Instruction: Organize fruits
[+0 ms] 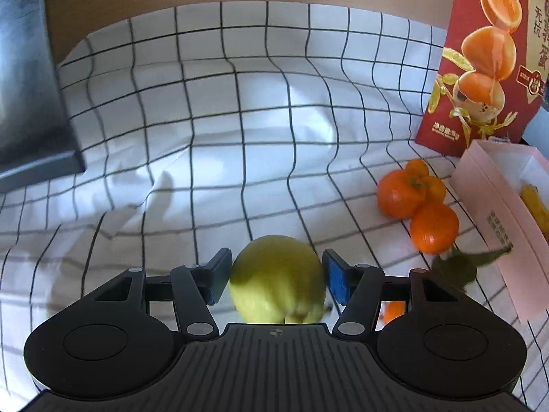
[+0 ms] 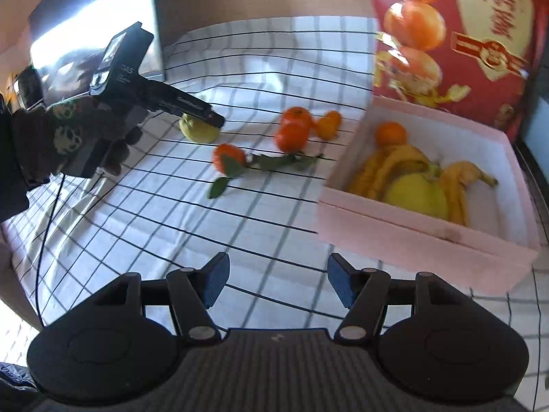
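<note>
Left gripper [image 1: 276, 279] spread wide around the lemon [image 1: 278, 279] on the cloth [image 1: 206, 120], pads seemingly not yet pressing. Next: squeeze, lift, carry to the box [image 2: 425, 237]. Right gripper [image 2: 278, 279] hangs open, empty.

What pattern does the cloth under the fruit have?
White cloth with a thin black grid of squares; clearest in the left wrist view.

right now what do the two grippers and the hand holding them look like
Both are matte black: a ribbed centre plate flanked by two round discs, with angled link arms and silver pivot pins. The left gripper and right gripper have blue textured pads. In the right wrist view, a dark glove with pale round patterns grips the left one's handle, and a thin black cable hangs below.
</note>
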`<state>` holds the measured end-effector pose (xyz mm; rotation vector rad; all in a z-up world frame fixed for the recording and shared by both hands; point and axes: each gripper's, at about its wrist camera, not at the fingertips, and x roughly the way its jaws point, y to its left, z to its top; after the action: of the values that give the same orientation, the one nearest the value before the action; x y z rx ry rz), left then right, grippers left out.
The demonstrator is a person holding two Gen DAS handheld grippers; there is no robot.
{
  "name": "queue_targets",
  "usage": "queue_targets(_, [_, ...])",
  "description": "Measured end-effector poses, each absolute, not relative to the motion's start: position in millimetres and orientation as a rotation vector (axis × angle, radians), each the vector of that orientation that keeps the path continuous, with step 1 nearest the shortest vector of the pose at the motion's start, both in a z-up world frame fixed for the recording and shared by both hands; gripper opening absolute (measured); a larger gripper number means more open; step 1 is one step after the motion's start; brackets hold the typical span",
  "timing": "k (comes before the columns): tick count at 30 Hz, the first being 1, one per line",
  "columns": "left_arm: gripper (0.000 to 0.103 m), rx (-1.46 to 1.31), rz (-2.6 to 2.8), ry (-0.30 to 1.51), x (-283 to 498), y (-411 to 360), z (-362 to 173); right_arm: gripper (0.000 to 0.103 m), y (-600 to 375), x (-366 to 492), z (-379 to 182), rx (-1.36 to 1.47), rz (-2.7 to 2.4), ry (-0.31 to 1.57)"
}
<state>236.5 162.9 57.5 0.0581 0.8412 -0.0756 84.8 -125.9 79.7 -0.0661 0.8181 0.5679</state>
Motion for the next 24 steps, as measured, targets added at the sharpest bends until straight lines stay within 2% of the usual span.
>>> queue_targets(13, [0.062,0.013,-0.120,0.858,173.5,155.6,70.6,0.064,-106.9,74.0,75.5,-0.071,0.653,0.825])
queue_targets(24, [0.062,-0.180,-0.079,0.889,130.4,165.7,73.3,0.064,-109.6,67.8,73.4,-0.080,0.655,0.831])
